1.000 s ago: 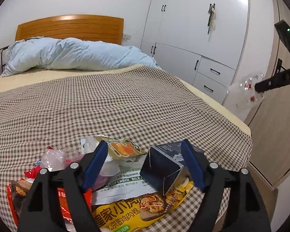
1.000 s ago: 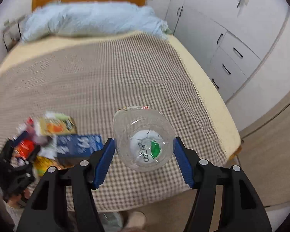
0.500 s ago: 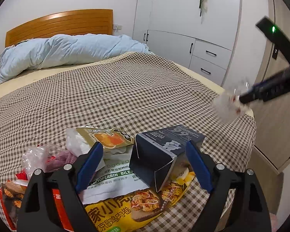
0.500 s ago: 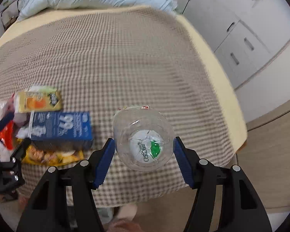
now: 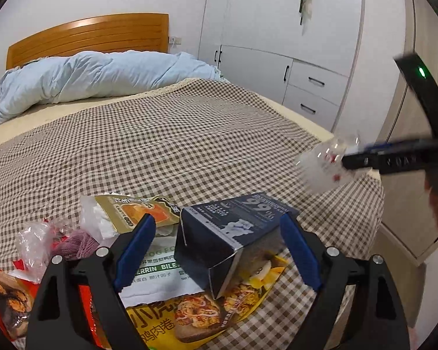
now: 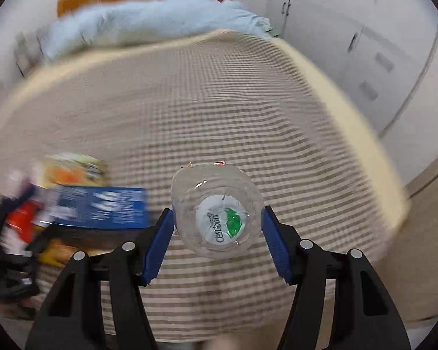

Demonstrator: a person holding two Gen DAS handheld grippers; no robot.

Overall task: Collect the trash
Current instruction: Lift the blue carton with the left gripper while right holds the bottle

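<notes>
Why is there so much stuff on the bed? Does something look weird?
Yes. A heap of trash lies on the checked bedspread near the foot: snack wrappers, a crumpled clear bag, and a dark blue carton tipped on its side with its end open. That belongs in a bin, not on a bed.

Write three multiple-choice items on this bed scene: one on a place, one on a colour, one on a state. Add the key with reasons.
1. The dark blue carton lies:
A. on the pillow end
B. between the left gripper's fingers, on the wrappers
C. on the floor

2. The gripper pads are:
A. blue
B. red
C. white

3. The right gripper is:
A. empty
B. holding a sock
C. shut on a clear plastic bottle

Key: B, the carton sits in the open jaws, untouched; A, blue strips line each finger; C, both pads press the bottle.
</notes>
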